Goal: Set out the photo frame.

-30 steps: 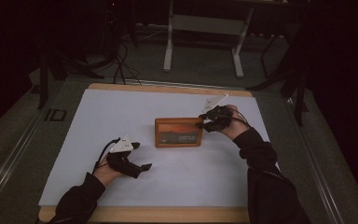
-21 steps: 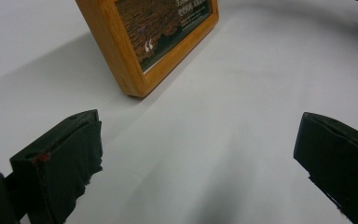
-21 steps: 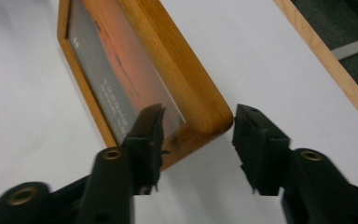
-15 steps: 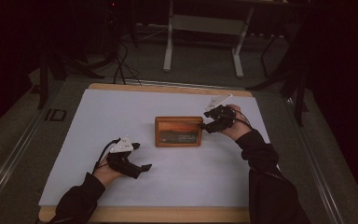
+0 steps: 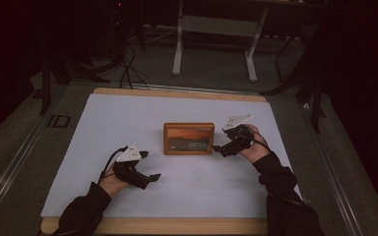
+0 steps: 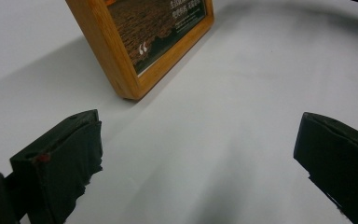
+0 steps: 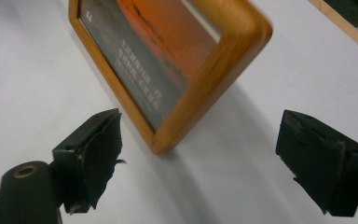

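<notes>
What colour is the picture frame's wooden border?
Warm honey-orange wood on the wooden picture frame, clearest in the right gripper view.

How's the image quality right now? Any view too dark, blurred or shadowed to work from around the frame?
High view: room dark, white table cover evenly lit, picture frame a bit soft. Left gripper view: sharp near the frame's corner, its shadow falling left. Right gripper view: frame close and slightly blurred, shadow beneath it, no glare.
</notes>
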The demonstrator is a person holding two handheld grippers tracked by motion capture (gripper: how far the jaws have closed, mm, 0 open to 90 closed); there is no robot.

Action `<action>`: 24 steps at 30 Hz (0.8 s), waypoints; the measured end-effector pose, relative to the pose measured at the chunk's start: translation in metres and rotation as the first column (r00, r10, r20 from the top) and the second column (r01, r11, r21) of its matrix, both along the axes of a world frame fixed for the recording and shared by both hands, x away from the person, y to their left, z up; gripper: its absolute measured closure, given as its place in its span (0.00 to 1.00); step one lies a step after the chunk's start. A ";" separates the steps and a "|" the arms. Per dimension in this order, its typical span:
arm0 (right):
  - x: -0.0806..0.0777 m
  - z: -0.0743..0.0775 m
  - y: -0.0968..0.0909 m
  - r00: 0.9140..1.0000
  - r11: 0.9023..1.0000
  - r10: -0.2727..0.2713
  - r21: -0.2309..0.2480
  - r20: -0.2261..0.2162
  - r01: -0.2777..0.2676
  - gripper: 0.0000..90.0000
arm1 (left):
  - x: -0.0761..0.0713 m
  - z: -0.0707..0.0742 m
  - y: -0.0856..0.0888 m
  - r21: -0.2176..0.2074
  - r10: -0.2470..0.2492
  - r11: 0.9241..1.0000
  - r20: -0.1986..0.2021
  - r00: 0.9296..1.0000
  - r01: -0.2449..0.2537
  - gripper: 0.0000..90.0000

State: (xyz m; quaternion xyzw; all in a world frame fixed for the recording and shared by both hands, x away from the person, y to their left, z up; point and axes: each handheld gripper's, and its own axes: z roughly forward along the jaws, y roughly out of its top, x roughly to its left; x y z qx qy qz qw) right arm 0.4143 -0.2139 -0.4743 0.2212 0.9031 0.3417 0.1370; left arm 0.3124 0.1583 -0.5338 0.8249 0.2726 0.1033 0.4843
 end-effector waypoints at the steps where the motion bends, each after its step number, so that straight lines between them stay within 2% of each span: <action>1: 0.000 0.000 0.000 1.000 1.000 0.000 0.000 0.000 0.000 0.15 | 0.000 0.000 0.000 0.000 0.000 1.000 0.000 1.000 0.000 0.02; 6: -0.012 -0.015 -0.006 0.999 0.999 -0.005 0.037 -0.032 0.006 0.15 | 0.000 0.000 -0.001 0.005 -0.004 1.000 0.000 1.000 0.004 0.02; 7: -0.014 -0.017 -0.008 0.999 0.999 -0.008 0.050 -0.032 0.010 0.15 | -0.001 0.000 -0.001 0.007 -0.004 1.000 0.001 1.000 0.004 0.02; 8: -0.020 -0.021 -0.011 0.999 0.997 -0.008 0.081 -0.038 0.011 0.15 | 0.000 -0.001 -0.001 0.004 -0.004 1.000 -0.002 1.000 0.004 0.02; 15: -0.036 -0.027 -0.019 0.999 0.991 -0.019 0.128 -0.034 0.024 0.15 | -0.001 -0.001 0.000 0.004 -0.007 1.000 -0.002 1.000 0.007 0.02; 16: -0.042 -0.027 -0.022 0.999 0.989 -0.026 0.147 -0.032 0.030 0.15 | -0.001 -0.001 -0.001 0.005 -0.008 1.000 -0.004 1.000 0.008 0.02; 21: -0.052 -0.028 -0.027 0.999 0.986 -0.036 0.164 -0.024 0.039 0.15 | -0.001 -0.001 -0.001 0.010 -0.010 1.000 -0.005 1.000 0.010 0.02; 24: -0.064 -0.033 -0.036 0.999 0.976 -0.049 0.210 -0.022 0.053 0.15 | -0.001 -0.001 -0.001 0.015 -0.014 1.000 -0.004 1.000 0.014 0.02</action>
